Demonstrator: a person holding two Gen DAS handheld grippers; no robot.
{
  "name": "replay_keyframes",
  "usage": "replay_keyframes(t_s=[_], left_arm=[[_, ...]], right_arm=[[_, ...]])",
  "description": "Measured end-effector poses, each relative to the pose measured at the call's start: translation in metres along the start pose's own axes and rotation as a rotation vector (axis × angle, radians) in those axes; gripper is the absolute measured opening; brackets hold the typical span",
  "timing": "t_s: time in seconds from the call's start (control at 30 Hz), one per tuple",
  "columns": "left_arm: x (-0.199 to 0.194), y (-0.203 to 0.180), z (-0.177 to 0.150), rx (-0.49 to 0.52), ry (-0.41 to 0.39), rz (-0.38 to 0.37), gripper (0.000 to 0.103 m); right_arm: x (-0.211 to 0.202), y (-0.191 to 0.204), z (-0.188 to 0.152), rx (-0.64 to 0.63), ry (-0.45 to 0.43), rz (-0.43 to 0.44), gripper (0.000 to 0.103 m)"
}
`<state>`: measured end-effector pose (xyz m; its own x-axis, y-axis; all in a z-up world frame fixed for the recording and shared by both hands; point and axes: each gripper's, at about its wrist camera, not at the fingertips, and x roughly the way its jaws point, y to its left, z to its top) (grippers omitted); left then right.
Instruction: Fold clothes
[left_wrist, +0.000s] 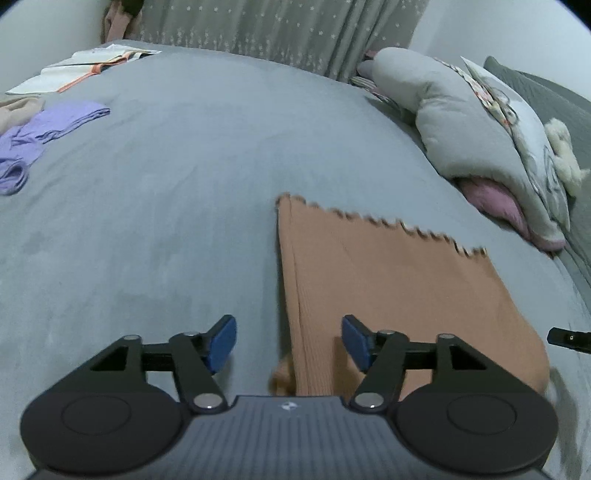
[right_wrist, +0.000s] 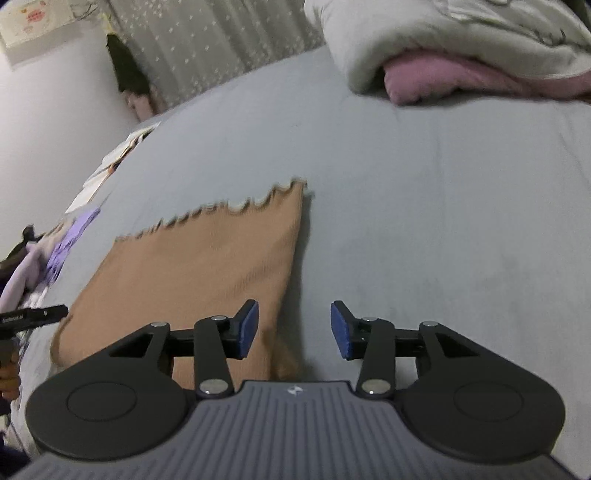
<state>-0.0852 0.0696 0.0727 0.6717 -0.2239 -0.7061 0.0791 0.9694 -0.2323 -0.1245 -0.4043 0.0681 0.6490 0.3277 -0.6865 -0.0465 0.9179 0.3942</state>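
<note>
The left gripper (left_wrist: 289, 343) and right gripper (right_wrist: 294, 329) hover with jaws apart, gripping nothing. Beneath them a folded orange cloth (left_wrist: 388, 280) lies flat on the grey bed (left_wrist: 166, 221), near a pillow (left_wrist: 461, 136).

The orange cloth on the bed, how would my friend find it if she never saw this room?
Start at the big grey bed. Near its front edge, ahead of both grippers, lies the orange cloth, folded flat into a neat rectangle. Its far edge is wavy, and unlike the rumpled purple clothes far off to the left, it is smooth.
</note>
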Motion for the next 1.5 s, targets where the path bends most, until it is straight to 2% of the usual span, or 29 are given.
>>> replay_keyframes(t_s=[0.07,0.13,0.2,0.27,0.3,0.33,0.37,0.4,0.47,0.73,0.8,0.83,0.87,0.9,0.93,0.97,1.03,1.1,1.17,1.27,1.37,1.5], left_arm=[[-0.009,-0.004,-0.013,0.021,-0.029,0.047,0.079],[-0.011,-0.004,-0.021,0.001,-0.031,0.056,0.080],[-0.012,-0.002,-0.036,-0.071,-0.024,0.040,0.080],[-0.007,-0.002,-0.037,-0.079,-0.021,0.030,0.078],[-0.004,-0.002,-0.037,-0.078,-0.020,0.024,0.072],[-0.001,-0.003,-0.037,-0.078,-0.018,0.013,0.044],[0.000,-0.003,-0.035,-0.084,-0.014,-0.034,0.019],[0.001,-0.003,-0.033,-0.089,-0.011,-0.075,0.019],[0.000,-0.002,-0.031,-0.091,-0.009,-0.071,0.010],[0.000,0.033,-0.030,-0.222,0.035,-0.157,0.006],[-0.002,0.031,-0.032,-0.189,0.024,-0.143,0.007],[-0.005,0.028,-0.031,-0.165,0.015,-0.118,0.012],[-0.009,0.025,-0.031,-0.145,0.004,-0.089,0.029],[-0.016,0.027,-0.031,-0.151,-0.019,-0.040,0.040],[-0.022,0.028,-0.030,-0.156,-0.042,0.009,0.060],[-0.029,0.030,-0.030,-0.163,-0.065,0.055,0.069],[-0.042,0.037,-0.032,-0.205,-0.100,0.083,0.074],[-0.050,0.047,-0.037,-0.279,-0.065,0.000,0.079],[-0.047,0.045,-0.048,-0.330,-0.001,-0.061,0.079],[-0.039,0.032,-0.061,-0.319,0.056,-0.079,0.079],[-0.031,0.013,-0.067,-0.290,0.071,-0.073,0.080],[-0.017,0.000,-0.065,-0.305,0.061,-0.075,0.081]], right_arm=[[-0.004,-0.003,-0.012,-0.002,0.018,0.024,0.045],[-0.006,-0.004,-0.016,0.021,0.018,0.047,0.045],[-0.005,-0.005,-0.019,0.075,-0.001,0.106,0.045],[-0.001,0.000,-0.022,0.108,-0.006,0.143,0.045],[0.001,0.003,-0.022,0.116,-0.005,0.151,0.043],[0.004,0.009,-0.023,0.105,-0.003,0.135,0.032],[0.008,0.019,-0.025,0.075,-0.001,0.097,0.024],[0.012,0.028,-0.027,0.046,0.000,0.064,0.013],[0.015,0.039,-0.028,0.001,-0.009,0.015,0.010],[-0.001,0.022,-0.026,0.018,-0.056,-0.022,0.002],[-0.001,0.018,-0.024,0.012,-0.062,-0.020,0.002],[0.000,0.017,-0.023,0.009,-0.060,-0.013,0.003],[0.000,0.017,-0.024,0.008,-0.056,-0.007,0.004],[-0.001,0.018,-0.025,0.014,-0.056,-0.009,0.009],[-0.004,0.014,-0.027,0.044,-0.060,-0.008,0.015],[-0.010,0.006,-0.028,0.099,-0.069,-0.004,0.018],[-0.019,-0.011,-0.030,0.193,-0.069,0.018,0.042],[-0.026,-0.027,-0.035,0.285,-0.059,0.063,0.056],[-0.025,-0.038,-0.042,0.373,-0.035,0.150,0.059],[-0.010,-0.040,-0.055,0.476,0.025,0.256,0.065],[0.007,-0.032,-0.061,0.499,0.054,0.258,0.066],[0.019,-0.021,-0.060,0.525,0.015,0.243,0.085]])
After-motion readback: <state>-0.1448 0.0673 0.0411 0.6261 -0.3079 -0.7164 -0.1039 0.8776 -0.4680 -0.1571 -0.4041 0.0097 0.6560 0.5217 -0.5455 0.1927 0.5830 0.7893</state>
